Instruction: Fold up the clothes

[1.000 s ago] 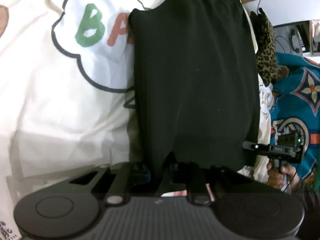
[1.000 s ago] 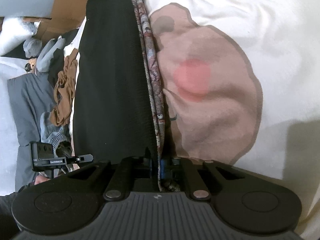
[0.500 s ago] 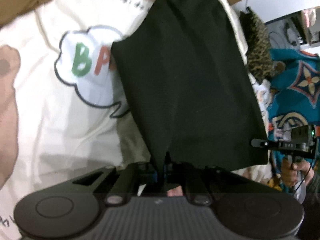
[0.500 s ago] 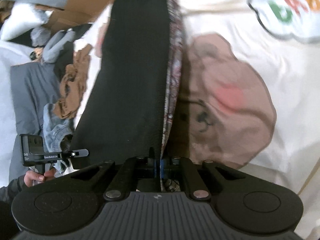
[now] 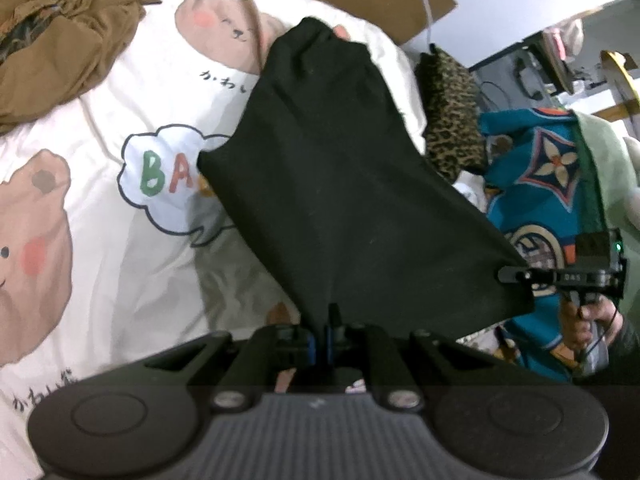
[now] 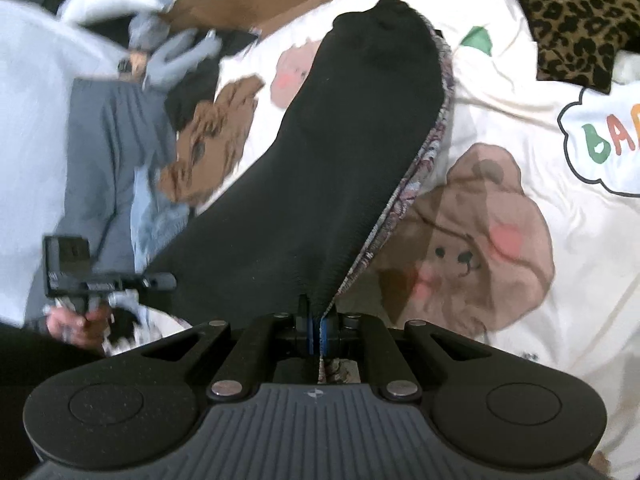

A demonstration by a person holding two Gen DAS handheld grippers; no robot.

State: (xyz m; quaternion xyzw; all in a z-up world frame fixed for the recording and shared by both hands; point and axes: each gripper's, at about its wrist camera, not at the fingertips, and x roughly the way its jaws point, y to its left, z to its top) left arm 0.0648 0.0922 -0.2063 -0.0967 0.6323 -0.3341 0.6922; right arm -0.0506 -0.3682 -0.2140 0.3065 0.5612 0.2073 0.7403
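- Both views are evenly lit and fairly bright, with no glare.
- The black cloth [image 5: 348, 184] casts a soft shadow on the bedsheet [image 5: 100, 240] toward 7 o'clock in the left view.
- Fisheye bending curves the edges, and the corners go black.
- The right view smears with motion blur at 9 to 11 o'clock; its centre is sharper.

Bed [image 5: 120, 264], covered by cream sheet printed with bears and "BA" speech cloud. Brown crumpled garment [image 5: 60, 36] on it, far left ahead of left gripper. Leopard-print fabric [image 5: 452, 112] at sheet's edge, ahead-right of left gripper. Black garment [image 5: 340, 184] touches sheet only at far end, rest lifted.
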